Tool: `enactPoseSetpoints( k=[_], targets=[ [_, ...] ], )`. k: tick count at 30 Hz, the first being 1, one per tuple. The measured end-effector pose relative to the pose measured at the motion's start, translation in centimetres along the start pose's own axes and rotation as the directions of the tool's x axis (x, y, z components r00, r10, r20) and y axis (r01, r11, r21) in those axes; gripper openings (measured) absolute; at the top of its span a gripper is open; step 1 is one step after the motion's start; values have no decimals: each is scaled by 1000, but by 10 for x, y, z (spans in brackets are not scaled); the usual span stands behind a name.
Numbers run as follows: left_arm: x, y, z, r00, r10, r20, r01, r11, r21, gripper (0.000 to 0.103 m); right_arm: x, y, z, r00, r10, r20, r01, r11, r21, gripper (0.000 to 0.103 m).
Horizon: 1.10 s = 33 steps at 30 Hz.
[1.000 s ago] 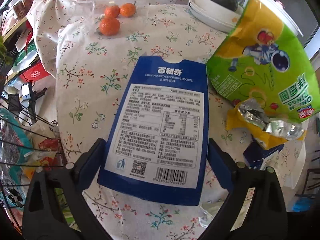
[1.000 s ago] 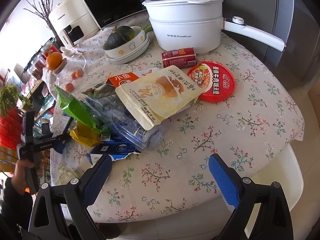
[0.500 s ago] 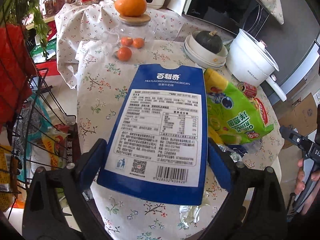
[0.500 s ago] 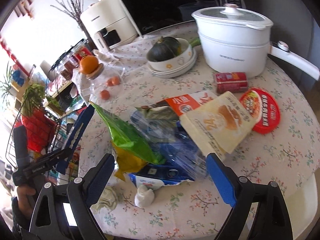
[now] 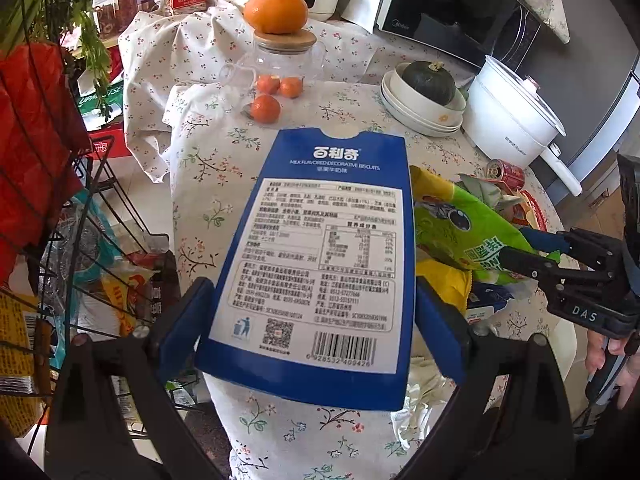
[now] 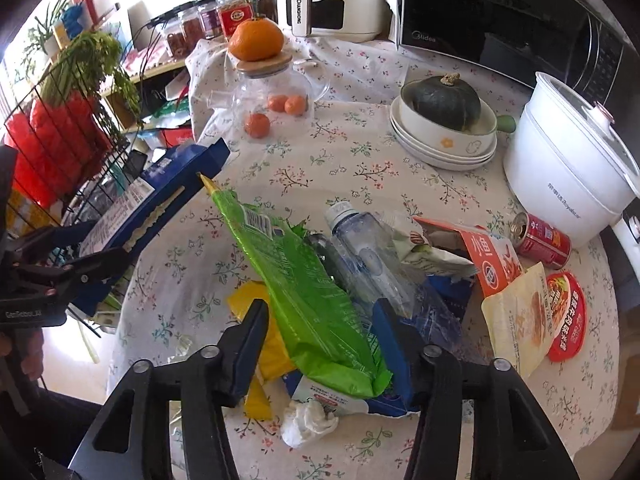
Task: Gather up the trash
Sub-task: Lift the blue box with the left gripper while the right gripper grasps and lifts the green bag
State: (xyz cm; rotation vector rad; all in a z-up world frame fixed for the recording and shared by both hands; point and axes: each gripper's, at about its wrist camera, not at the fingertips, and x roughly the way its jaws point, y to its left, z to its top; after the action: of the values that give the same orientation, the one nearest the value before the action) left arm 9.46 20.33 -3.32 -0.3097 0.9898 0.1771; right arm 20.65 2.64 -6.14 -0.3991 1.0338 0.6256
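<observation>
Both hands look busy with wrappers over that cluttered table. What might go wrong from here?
1. The right gripper is closing around the green snack bag, which lies on a clear plastic bottle and other wrappers; lifting it may drag or roll them off the table.
2. The left gripper holds the blue biscuit box by one end only, beyond the table edge; it may slip out.
3. The crumpled tissue near the table edge could be knocked to the floor.

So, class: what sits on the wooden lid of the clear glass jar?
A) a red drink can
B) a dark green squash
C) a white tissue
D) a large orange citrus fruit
D: a large orange citrus fruit rests on the wooden lid of the clear glass jar.
</observation>
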Motion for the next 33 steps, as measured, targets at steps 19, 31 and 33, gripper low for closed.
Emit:
enactPoseSetpoints(
  k=[19, 31, 33],
  targets=[
    [-30, -26, -1, 994, -25, 106, 23, 999, 24, 96, -101, -28, -23, 979, -24, 201, 3, 995, 103, 8],
    [-46, -107, -11, 981, -120, 153, 91, 979, 184, 96, -192, -114, -108, 928, -97, 359, -36, 938, 344, 7],
    [-47, -123, -14, 978, -139, 153, 105, 971, 213, 96, -201, -129, -128, 915, -95, 392, -68, 921, 384, 7]
  ],
)
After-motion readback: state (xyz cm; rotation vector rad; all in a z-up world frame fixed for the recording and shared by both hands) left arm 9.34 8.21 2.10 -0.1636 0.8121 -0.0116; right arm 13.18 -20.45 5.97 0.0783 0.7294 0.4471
